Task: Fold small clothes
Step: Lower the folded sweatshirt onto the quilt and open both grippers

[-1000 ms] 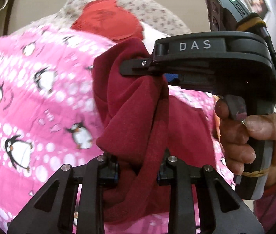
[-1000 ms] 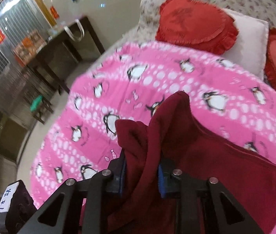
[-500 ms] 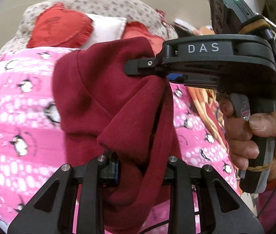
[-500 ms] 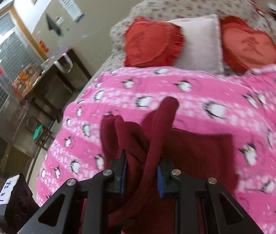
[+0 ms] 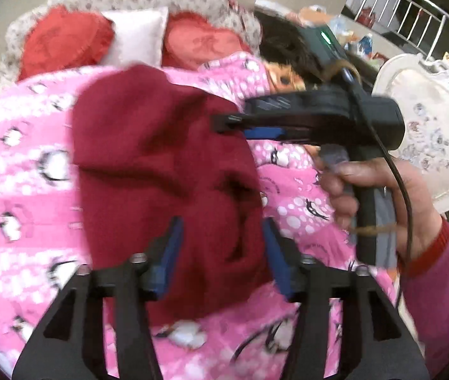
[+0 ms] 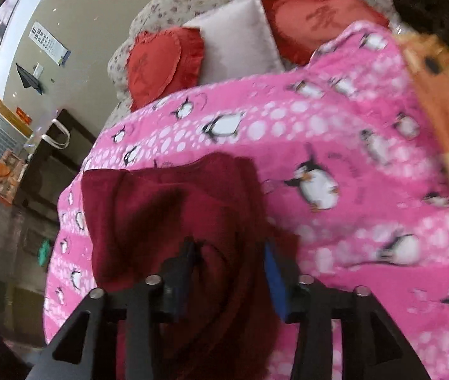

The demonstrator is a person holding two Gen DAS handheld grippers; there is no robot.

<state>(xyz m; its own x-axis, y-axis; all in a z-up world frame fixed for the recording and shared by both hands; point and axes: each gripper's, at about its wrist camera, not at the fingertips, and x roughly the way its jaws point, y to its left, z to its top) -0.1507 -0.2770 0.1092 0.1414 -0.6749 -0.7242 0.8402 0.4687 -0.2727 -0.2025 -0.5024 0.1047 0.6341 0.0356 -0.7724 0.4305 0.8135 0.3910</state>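
A dark red small garment [image 5: 161, 164] lies bunched on the pink penguin blanket [image 5: 18, 190]. In the left wrist view my left gripper [image 5: 221, 237] is open, its blue-padded fingers [image 5: 170, 250] apart with cloth lying loose between them. My right gripper [image 5: 230, 122] shows there from the side, at the garment's far right edge. In the right wrist view the right gripper [image 6: 229, 259] is open over the garment [image 6: 167, 221], cloth slack between its fingers. The frames are blurred.
Two red heart cushions [image 6: 157, 63] and a pale pillow [image 6: 240, 34] lie at the bed's head. An orange patterned cloth [image 6: 439, 95] lies at the right. A white chair [image 5: 424, 126] and metal rail [image 5: 414, 9] stand right of the bed. A dark table [image 6: 53, 158] stands left.
Both grippers have opened and let go of the red garment, which has dropped onto the blanket. Both cameras swung right and lower over the bed.
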